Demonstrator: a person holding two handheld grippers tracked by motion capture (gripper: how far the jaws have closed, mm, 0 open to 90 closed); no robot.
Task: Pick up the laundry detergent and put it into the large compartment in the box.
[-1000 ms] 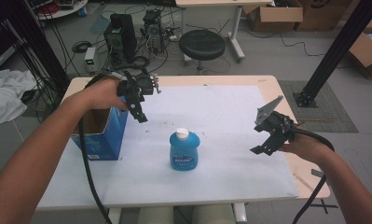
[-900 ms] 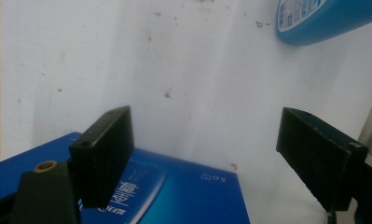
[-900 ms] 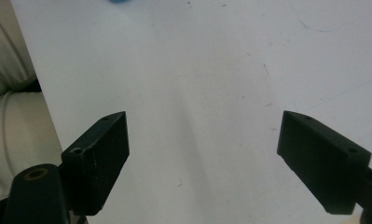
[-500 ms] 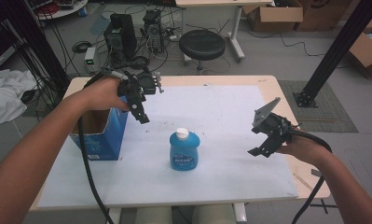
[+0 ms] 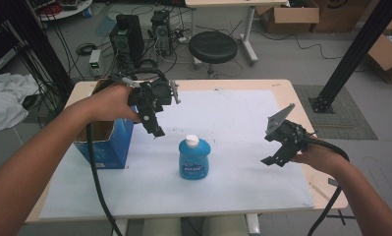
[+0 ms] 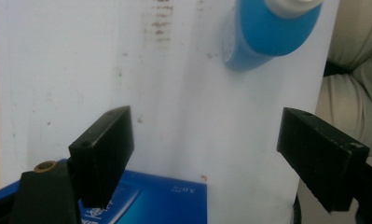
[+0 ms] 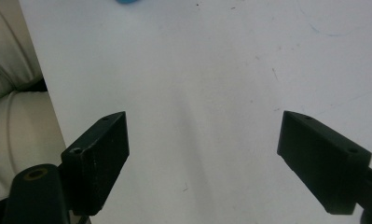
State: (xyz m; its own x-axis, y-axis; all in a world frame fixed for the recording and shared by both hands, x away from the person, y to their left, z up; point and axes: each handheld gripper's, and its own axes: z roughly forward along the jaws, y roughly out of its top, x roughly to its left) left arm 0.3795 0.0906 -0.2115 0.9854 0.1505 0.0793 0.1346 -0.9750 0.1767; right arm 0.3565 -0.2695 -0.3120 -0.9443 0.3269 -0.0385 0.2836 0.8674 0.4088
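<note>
bottle, blue, white cap, upright on the white sheet near table centre, touched by nothing. in the left gripper view it lies at about 1 o'clock beyond the jaws.

left gripper: released, jaws spread wide, holding nothing; it hangs above the sheet at about 10 o'clock of the bottle, just beside the blue box, whose top edge sits under the near jaw.

right gripper: released, jaws wide, empty; at 3 o'clock of the bottle, well apart, over bare sheet.

step in hand, as we judge it: reach for the bottle with the left gripper. to do it well we would turn the wrist until the bottle sits midway between the jaws, come down clear of the box edge, keep the jaws wide until they straddle the body below the cap, then close on the flat faces, not the rounded shoulders, so that it does not tip or squirt out.
</note>
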